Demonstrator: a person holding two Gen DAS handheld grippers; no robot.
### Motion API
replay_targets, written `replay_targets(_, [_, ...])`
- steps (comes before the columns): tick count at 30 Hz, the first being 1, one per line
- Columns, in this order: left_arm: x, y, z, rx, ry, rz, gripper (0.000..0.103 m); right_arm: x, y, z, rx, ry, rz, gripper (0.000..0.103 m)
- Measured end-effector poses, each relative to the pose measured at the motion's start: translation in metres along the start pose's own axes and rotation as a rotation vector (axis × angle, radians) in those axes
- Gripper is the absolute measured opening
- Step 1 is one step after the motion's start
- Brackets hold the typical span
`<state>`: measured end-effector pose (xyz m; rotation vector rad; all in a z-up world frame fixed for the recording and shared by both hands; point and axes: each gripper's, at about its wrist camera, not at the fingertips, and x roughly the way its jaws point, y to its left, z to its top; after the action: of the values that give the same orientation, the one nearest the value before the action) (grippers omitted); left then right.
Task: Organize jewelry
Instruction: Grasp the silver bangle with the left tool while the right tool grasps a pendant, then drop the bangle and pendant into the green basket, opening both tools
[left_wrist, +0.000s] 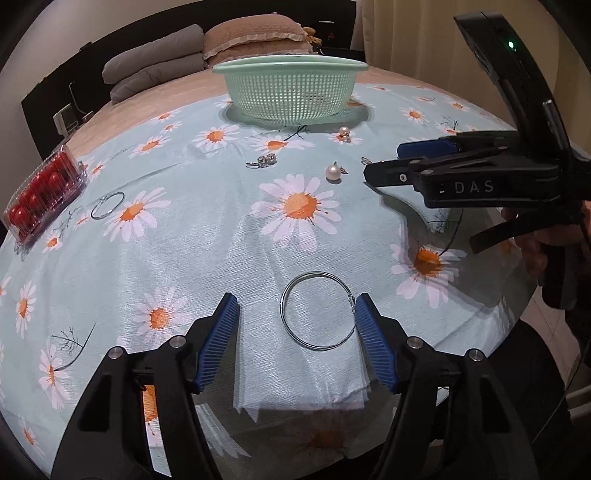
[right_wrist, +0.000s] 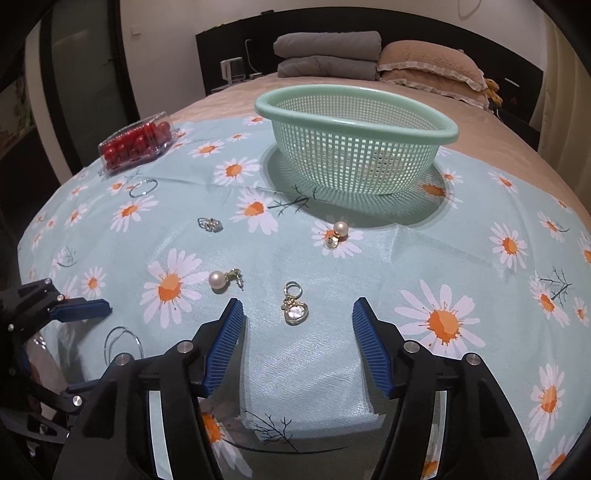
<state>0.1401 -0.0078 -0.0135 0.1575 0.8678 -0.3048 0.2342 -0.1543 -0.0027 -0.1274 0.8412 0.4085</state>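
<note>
You work on a bed covered with a pale blue cloth (left_wrist: 229, 258) printed with white and orange daisies; folded grey blankets (right_wrist: 328, 53) and beige pillows (right_wrist: 432, 70) lie at the headboard. A mint green plastic basket (left_wrist: 291, 92) stands on the far part of the cloth, and its bottom cannot be seen well through the mesh. At the left edge sits a clear plastic box of red round things (left_wrist: 44, 195).

Your left gripper (left_wrist: 295, 325) is wide open and holds nothing. A large silver hoop (left_wrist: 317, 310) lies flat on the cloth between its blue pads, and its clasp is touching or just beside the right pad (left_wrist: 373, 332); I cannot tell which. On the body of your right gripper (left_wrist: 369, 173), seen from the side, you can read the letters "DAS".

Your right gripper (right_wrist: 297, 325) is also wide open and empty. A gold earring with a heart-shaped stone (right_wrist: 294, 306) lies between its fingertips, touching neither. A pearl earring (right_wrist: 221, 279) lies just to the left, another pearl earring (right_wrist: 338, 234) is near the basket, a small crystal earring (right_wrist: 210, 224) is further left, and a second silver hoop (right_wrist: 143, 187) lies near the red box.
</note>
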Motion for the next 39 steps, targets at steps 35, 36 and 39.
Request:
replay_targets(35, [-0.055, 0.033, 0.074, -0.005, -0.110, -0.008, 0.002, -0.098, -0.040, 0.055, 0.041, -0.205, 0.036, 0.013])
replay_targets(36, [-0.056, 0.035, 0.080, 0.004, -0.113, -0.001, 0.002, -0.102, -0.042, 0.060, 0.039, -0.213, 0.033, 0.013])
replay_targets(39, [-0.058, 0.043, 0.099, 0.018, -0.132, 0.020, 0.002, -0.110, -0.049, 0.073, 0.029, -0.234, 0.022, 0.013])
